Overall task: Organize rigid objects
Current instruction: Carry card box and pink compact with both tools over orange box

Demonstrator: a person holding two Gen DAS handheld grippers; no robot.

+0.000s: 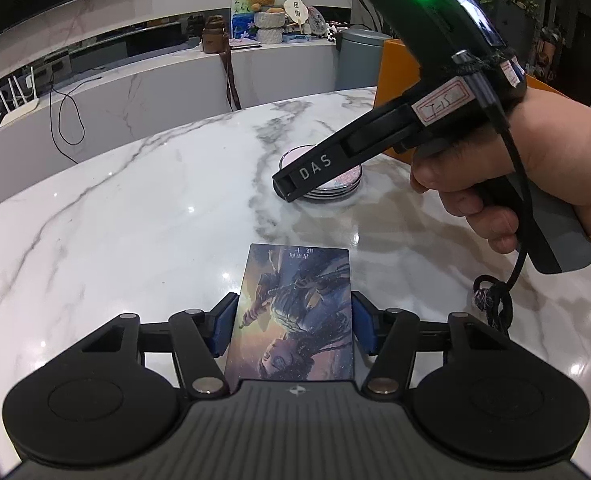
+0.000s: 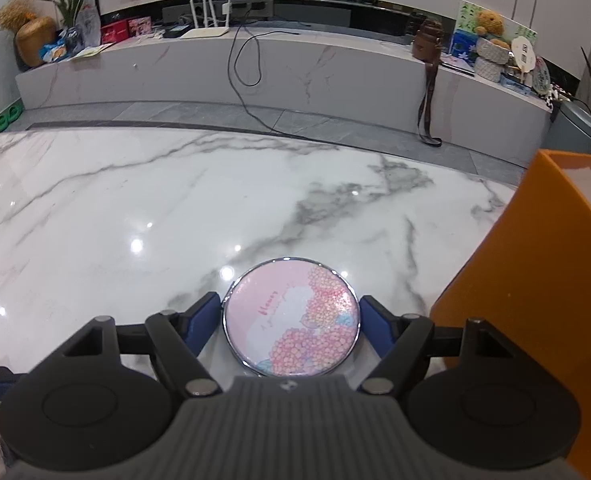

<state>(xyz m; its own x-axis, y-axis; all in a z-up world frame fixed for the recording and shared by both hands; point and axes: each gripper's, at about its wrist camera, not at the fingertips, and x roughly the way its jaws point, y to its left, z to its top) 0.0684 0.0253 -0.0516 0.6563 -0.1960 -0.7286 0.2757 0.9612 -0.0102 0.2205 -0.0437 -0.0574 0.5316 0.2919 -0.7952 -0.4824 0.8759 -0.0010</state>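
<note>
A picture card (image 1: 295, 304) with a dark fantasy figure lies flat on the marble table (image 1: 135, 208). My left gripper (image 1: 293, 326) is shut on the card, its blue pads (image 1: 225, 328) pressing against both long edges. A round pink flowered compact mirror (image 2: 291, 316) sits on the table between the pads of my right gripper (image 2: 291, 322). That gripper is open, with thin slivers of table showing on either side of the mirror. In the left wrist view a hand holds the right gripper (image 1: 285, 190) tilted down over the mirror (image 1: 343, 184), which looks like the top of a short stack of discs.
An orange open box (image 2: 535, 280) stands on the table just right of the mirror and shows behind the hand as an orange box (image 1: 395, 80). Beyond the table's far edge runs a low marble ledge (image 2: 295, 72) with a router, cables, a bag and ornaments.
</note>
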